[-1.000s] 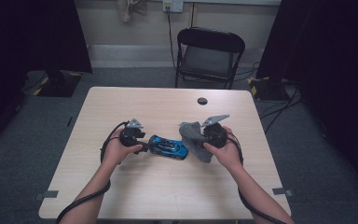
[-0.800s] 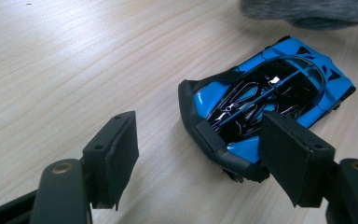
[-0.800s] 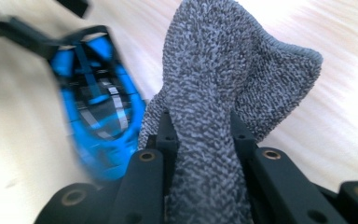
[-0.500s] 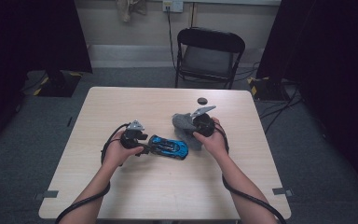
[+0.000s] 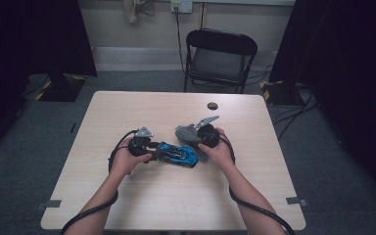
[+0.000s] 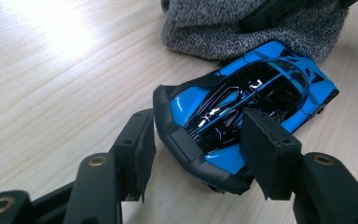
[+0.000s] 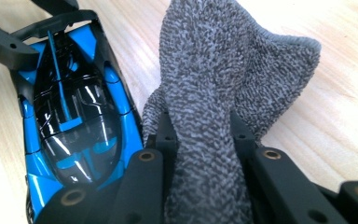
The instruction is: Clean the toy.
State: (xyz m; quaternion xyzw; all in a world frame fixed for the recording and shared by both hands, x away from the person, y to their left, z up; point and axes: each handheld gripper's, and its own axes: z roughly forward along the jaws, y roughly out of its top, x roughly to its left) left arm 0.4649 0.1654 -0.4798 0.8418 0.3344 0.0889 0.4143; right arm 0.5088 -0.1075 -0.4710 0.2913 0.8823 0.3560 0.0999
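Where the desk (image 5: 142,205) lies nearest the person, a blue toy car (image 5: 177,153) is set at its middle. Left gripper (image 6: 196,144): jaws just closing around the car's tail, pads at both flanks, contact uncertain. Right gripper (image 7: 200,140): jaws clamped on a grey cloth (image 7: 223,70), laid beside the car. Beyond, a black chair (image 5: 220,56) is placed.

High view above the table (image 5: 176,205) looking forward-down, two tongs-mounted views close, all sharing the toy car (image 5: 177,153)
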